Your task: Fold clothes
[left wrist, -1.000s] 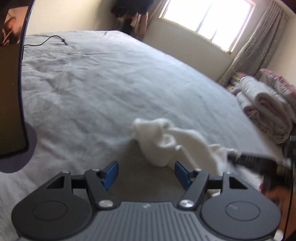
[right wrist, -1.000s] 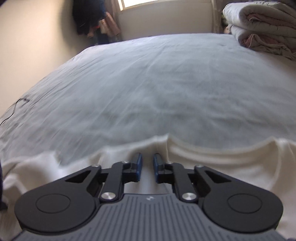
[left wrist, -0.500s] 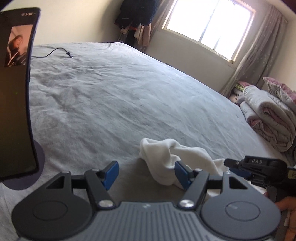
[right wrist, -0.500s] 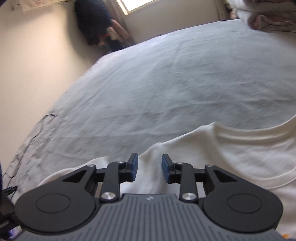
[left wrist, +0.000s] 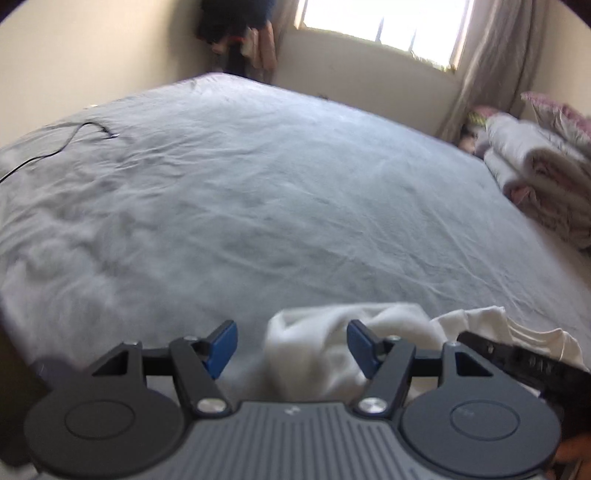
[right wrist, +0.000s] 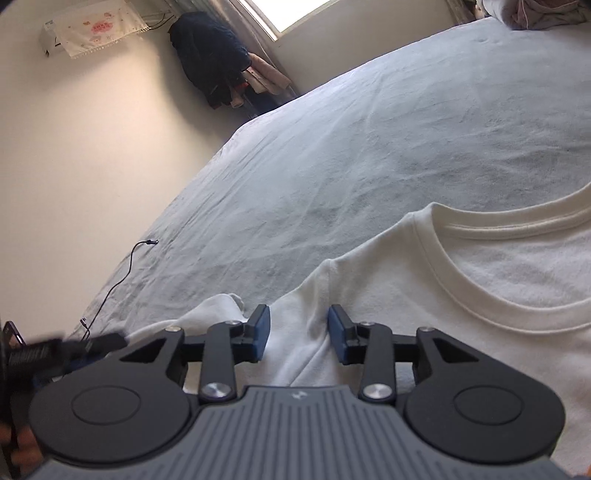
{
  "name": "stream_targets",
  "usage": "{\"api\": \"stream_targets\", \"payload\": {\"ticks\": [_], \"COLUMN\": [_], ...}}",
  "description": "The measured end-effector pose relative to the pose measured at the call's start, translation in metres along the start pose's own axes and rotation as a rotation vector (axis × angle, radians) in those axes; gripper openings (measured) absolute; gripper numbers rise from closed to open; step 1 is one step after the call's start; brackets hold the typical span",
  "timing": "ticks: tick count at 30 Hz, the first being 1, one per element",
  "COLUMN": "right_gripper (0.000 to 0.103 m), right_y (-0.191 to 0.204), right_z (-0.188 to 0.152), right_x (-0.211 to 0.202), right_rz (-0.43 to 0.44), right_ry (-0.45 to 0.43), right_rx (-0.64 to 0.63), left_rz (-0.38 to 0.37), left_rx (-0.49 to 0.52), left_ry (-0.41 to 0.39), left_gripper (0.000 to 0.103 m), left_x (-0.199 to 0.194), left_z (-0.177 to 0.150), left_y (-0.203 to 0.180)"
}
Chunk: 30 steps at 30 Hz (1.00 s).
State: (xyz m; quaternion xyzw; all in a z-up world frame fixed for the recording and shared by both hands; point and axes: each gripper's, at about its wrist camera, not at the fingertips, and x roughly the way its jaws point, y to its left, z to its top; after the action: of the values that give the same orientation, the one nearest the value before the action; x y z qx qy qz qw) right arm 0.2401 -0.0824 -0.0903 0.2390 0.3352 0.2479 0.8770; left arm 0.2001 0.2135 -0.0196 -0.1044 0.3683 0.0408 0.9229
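A white T-shirt (right wrist: 480, 295) lies on the grey bed (right wrist: 369, 147), collar up toward the right. Its bunched sleeve (left wrist: 332, 343) shows in the left wrist view, lying between the open fingers of my left gripper (left wrist: 291, 347), low over the bed. My right gripper (right wrist: 298, 332) is open over the shirt's shoulder, with a fold of cloth between its fingers. Neither gripper holds anything. The right gripper's black finger (left wrist: 517, 358) shows at the right of the left wrist view.
A black cable (left wrist: 55, 147) lies on the bed's far left. Folded quilts (left wrist: 539, 177) are stacked at the bed's right side. Dark clothes (right wrist: 210, 59) hang in the corner by the window (left wrist: 380, 22).
My right gripper has opened and let go of the shirt edge. The shirt now lies flatter with its collar showing. My left gripper has moved closer over the bunched sleeve.
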Motion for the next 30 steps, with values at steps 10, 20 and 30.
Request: {"api": "stream_targets", "payload": {"ticks": [10,20,30], "right_gripper": [0.04,0.043,0.046], "right_y": [-0.008,-0.003,0.005], "right_z": [-0.001,-0.007,-0.005], "right_x": [-0.002,-0.007,-0.005], "right_rz": [0.023,0.004,-0.013], "right_ry": [0.003,-0.003,-0.003], "right_rx": [0.059,0.034,0.003], "left_rz": [0.013,-0.071,0.028], "left_rx": [0.151,0.099,0.088], "left_ry": [0.281,0.096,-0.227], "left_gripper": [0.057,0.006,0.006], "left_x": [0.093,0.04,-0.053], "left_z": [0.034,0.035,0.053], "left_y": [-0.046,-0.044,-0.008]}}
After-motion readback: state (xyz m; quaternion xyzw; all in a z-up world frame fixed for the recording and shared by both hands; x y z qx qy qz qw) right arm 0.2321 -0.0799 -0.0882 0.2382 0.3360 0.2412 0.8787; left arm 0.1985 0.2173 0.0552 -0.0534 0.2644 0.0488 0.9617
